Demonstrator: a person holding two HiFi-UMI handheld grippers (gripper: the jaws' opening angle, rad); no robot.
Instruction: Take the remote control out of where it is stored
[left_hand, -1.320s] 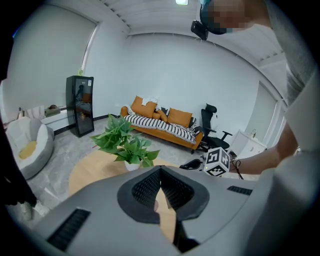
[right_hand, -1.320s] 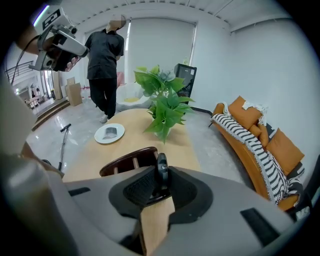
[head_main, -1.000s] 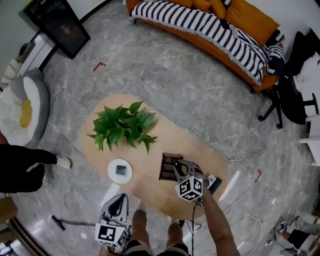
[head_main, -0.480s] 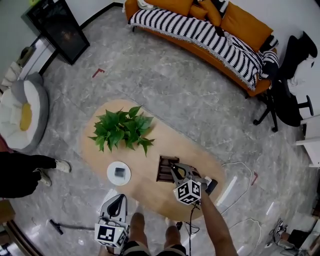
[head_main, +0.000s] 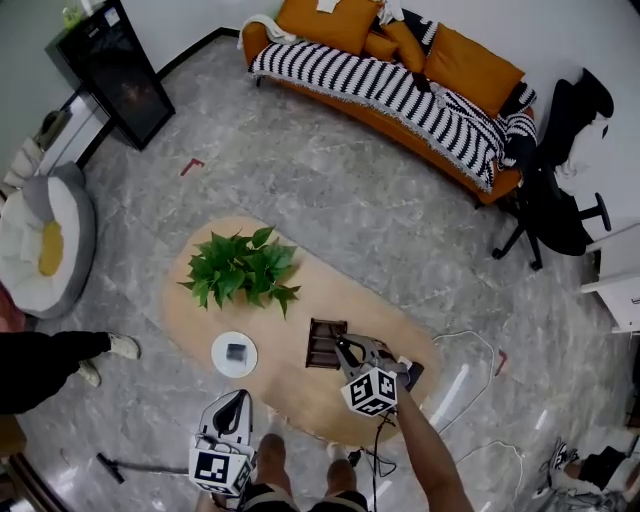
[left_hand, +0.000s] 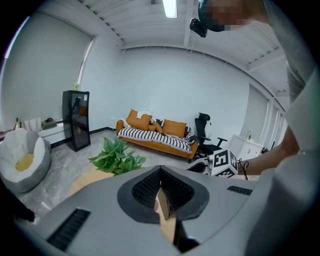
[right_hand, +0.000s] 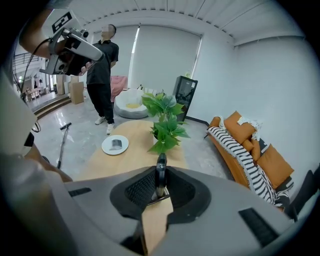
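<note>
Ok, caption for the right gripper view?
Right gripper clamps a slim black remote control edge-on; wooden table, leafy plant and white plate lie beyond.

The left gripper (left_hand: 160, 175) fills the lower half, its jaws closed tip to tip with nothing between them — only a sliver of the wooden bench (left_hand: 85, 181) shows in the gap below. A leafy plant (left_hand: 117, 156) stands on the bench beyond. By the far wall sit an orange sofa (left_hand: 165, 127) with a striped throw, a black cabinet (left_hand: 76, 120) to its left and an office chair (left_hand: 202, 131) to its right. A white beanbag (left_hand: 22, 157) lies at far left — a marker cube (left_hand: 223, 162) and a forearm (left_hand: 272, 157) show at right.
</note>
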